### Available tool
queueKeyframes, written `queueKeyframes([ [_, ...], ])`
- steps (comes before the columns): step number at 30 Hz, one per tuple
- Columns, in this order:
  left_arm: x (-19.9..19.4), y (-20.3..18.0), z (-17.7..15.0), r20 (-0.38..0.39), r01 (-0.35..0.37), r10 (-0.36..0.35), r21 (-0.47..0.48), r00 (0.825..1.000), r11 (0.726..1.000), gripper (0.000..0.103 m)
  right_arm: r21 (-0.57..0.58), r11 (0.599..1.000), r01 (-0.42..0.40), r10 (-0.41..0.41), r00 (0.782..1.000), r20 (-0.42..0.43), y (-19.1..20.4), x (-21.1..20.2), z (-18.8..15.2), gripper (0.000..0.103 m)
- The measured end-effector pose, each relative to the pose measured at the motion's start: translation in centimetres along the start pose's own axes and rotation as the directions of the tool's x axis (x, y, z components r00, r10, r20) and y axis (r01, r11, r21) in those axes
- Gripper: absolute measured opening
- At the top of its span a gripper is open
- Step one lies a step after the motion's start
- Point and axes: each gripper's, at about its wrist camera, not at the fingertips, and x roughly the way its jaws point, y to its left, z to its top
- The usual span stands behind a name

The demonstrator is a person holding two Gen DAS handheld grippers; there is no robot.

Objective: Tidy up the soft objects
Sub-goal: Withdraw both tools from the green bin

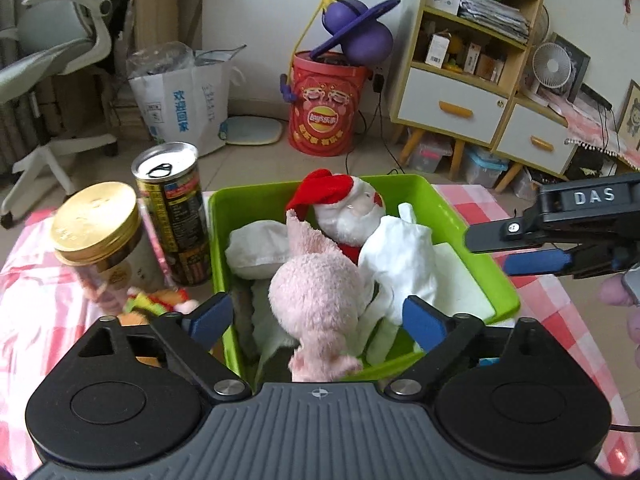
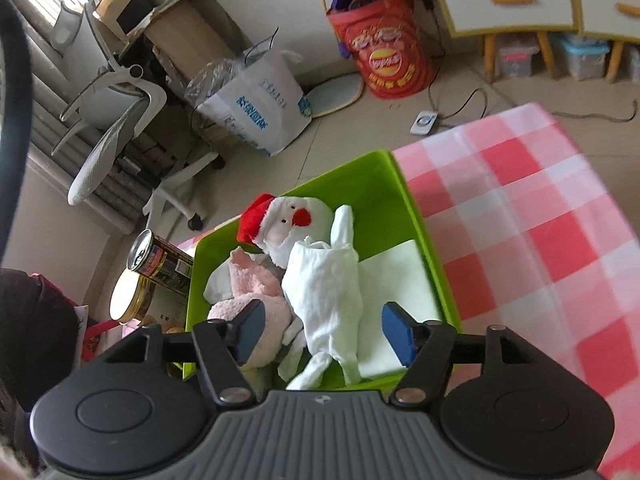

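Note:
A green bin [image 1: 472, 240] [image 2: 416, 216] on the pink checked table holds a Santa plush [image 1: 352, 208] [image 2: 292, 216], a pink plush [image 1: 320, 292] [image 2: 260, 292], a white cloth toy [image 1: 400, 260] [image 2: 328, 292] and white folded cloths [image 1: 256, 252]. My left gripper [image 1: 318, 320] is open above the bin's near end, its fingers either side of the pink plush without gripping it. My right gripper [image 2: 324, 336] is open over the white cloth toy; it also shows at the right of the left wrist view [image 1: 520, 248].
A gold-lidded jar [image 1: 100, 236] and a tall can [image 1: 172, 208] stand left of the bin. A small colourful plush [image 1: 160, 300] lies on the table by the left finger. The checked tablecloth [image 2: 540, 240] stretches right. The floor beyond holds a red bucket [image 1: 324, 104], a bag and a chair.

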Motion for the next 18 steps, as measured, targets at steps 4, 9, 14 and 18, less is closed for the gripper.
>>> queueKeyframes([
  [4, -2.4, -0.2, -1.0, 0.005, 0.002, -0.002, -0.021, 1.000, 1.000, 0.097, -0.015, 1.000, 0.026, -0.025, 0.999, 0.037, 0.5, -2.7, -1.3, 0.060],
  [9, -5.3, -0.3, -2.6, -0.002, -0.018, 0.018, -0.004, 1.000, 1.000, 0.098, -0.019, 0.999, 0.042, -0.041, 0.997, 0.066, 1.0, -5.6, -3.8, 0.065],
  [14, -7.8, 1.1, -4.4, -0.018, -0.027, 0.027, -0.018, 0.999, 0.999, 0.098, -0.022, 0.998, 0.060, -0.058, 0.992, 0.110, 2.3, -7.6, -6.8, 0.073],
  [18, -9.8, 2.7, -5.7, 0.002, -0.053, 0.053, -0.031, 0.999, 0.998, 0.098, -0.069, 0.995, 0.067, -0.060, 0.992, 0.111, 3.7, -8.1, -9.4, 0.074],
])
